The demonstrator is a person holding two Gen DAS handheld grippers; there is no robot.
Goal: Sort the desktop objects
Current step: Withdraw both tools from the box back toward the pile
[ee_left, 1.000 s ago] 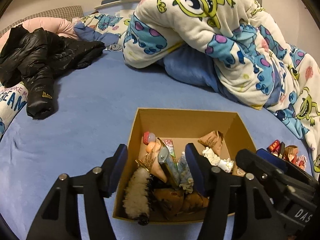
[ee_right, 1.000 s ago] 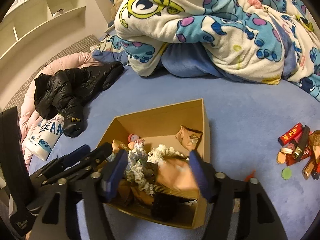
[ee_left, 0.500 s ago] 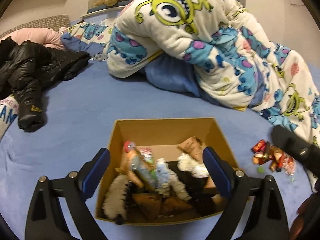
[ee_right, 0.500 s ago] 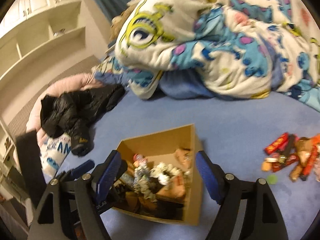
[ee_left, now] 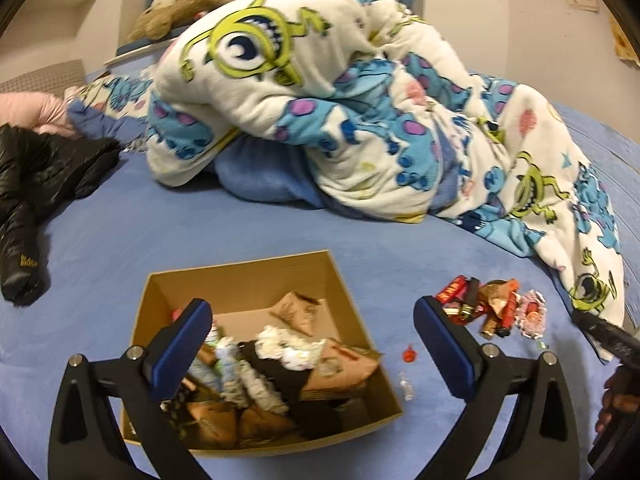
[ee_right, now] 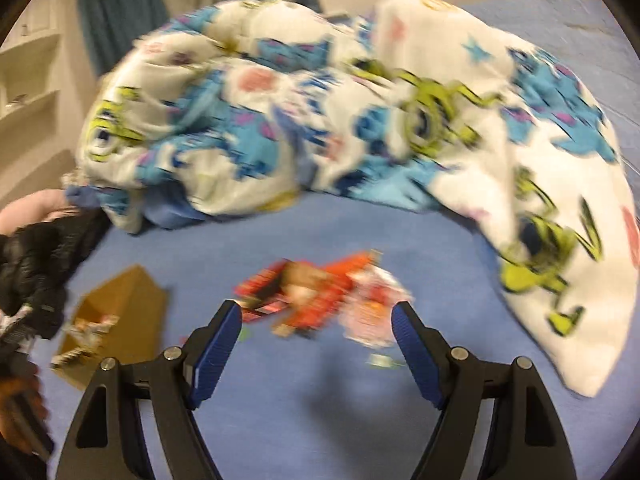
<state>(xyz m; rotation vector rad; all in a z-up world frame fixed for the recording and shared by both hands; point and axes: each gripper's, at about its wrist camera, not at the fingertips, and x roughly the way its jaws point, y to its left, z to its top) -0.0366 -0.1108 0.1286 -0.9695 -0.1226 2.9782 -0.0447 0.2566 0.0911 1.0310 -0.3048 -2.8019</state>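
The left gripper (ee_left: 312, 344) has just been spread wide, empty, above the filled box (ee_left: 248, 284). The right gripper (ee_right: 316, 340), open and empty, is aimed at the snacks (ee_right: 316, 296) just ahead, apparently for collection.

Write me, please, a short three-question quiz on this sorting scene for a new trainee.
1. True or false: the cardboard box is empty.
2. The pile of snack wrappers lies on which side of the box in the left wrist view: A left, B right, C inside it?
3. What is held between the fingers of the right gripper?

Key: 1 false, it holds packets and other small things. 2 B, on the blue bedsheet. 3 Nothing; the jaws stand open over the sheet, just short of the blurred pile.
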